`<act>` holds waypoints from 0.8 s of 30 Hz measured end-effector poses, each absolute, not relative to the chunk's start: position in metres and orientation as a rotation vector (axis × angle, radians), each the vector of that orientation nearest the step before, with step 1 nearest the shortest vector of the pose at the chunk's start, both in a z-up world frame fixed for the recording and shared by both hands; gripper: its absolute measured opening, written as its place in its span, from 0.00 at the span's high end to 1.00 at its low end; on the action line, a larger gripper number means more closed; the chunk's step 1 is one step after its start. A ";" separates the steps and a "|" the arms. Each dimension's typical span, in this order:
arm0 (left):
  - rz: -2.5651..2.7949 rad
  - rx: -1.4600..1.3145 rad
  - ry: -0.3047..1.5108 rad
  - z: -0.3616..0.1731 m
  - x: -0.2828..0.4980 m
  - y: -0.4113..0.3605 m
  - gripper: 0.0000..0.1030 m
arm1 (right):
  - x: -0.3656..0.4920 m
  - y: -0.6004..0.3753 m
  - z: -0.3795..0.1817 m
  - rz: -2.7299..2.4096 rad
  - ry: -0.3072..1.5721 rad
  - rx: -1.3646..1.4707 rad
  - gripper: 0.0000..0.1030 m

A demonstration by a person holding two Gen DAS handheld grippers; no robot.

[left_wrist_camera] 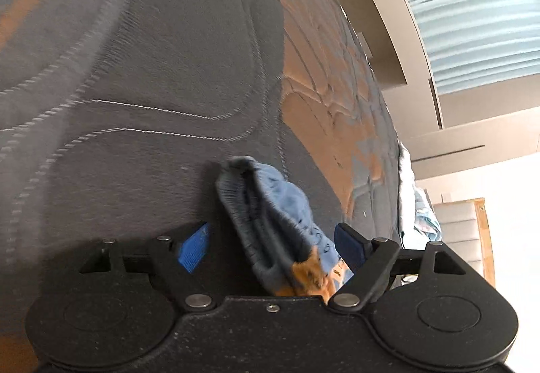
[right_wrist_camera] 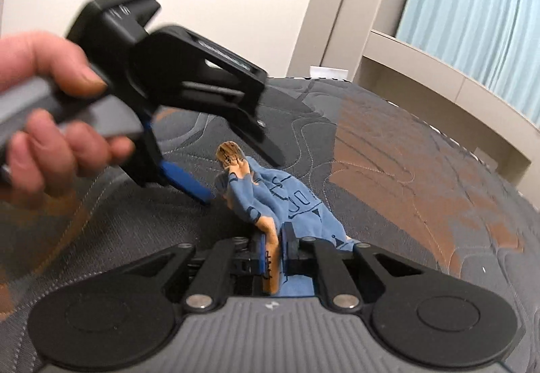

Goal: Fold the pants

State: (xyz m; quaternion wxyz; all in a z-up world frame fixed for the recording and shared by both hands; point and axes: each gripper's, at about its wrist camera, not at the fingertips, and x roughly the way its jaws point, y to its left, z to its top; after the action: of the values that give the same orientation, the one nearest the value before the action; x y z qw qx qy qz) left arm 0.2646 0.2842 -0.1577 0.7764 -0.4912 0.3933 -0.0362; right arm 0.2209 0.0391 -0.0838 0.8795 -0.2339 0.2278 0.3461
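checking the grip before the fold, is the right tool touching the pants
Touching. The right wrist view shows the right tool with its blue pads closed tight on a bunched edge of the blue and orange pants, no gap on either side.

One small pair of blue pants [right_wrist_camera: 297, 204] with orange patches and dark printed marks lies bunched on one quilted grey-and-orange mattress [right_wrist_camera: 405, 150]. Two black two-finger grippers with blue pads show — the left gripper [left_wrist_camera: 271, 248] and the right gripper [right_wrist_camera: 274, 248]. One bare hand [right_wrist_camera: 50, 109] grips a grey handle. One pale blue curtain [right_wrist_camera: 479, 1] hangs behind, and one folded pile of light cloth [left_wrist_camera: 422, 211] sits at the mattress edge.
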 end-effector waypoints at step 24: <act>-0.092 -0.835 0.885 -0.131 0.288 0.264 0.81 | 0.220 0.075 -0.101 0.741 0.453 -0.565 0.64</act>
State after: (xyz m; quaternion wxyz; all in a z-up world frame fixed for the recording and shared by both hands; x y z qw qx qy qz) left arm 0.2882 0.2637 -0.1310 0.8197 -0.3919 0.4155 -0.0432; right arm 0.2196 0.0749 -0.1014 0.8687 -0.2699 0.2166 0.3543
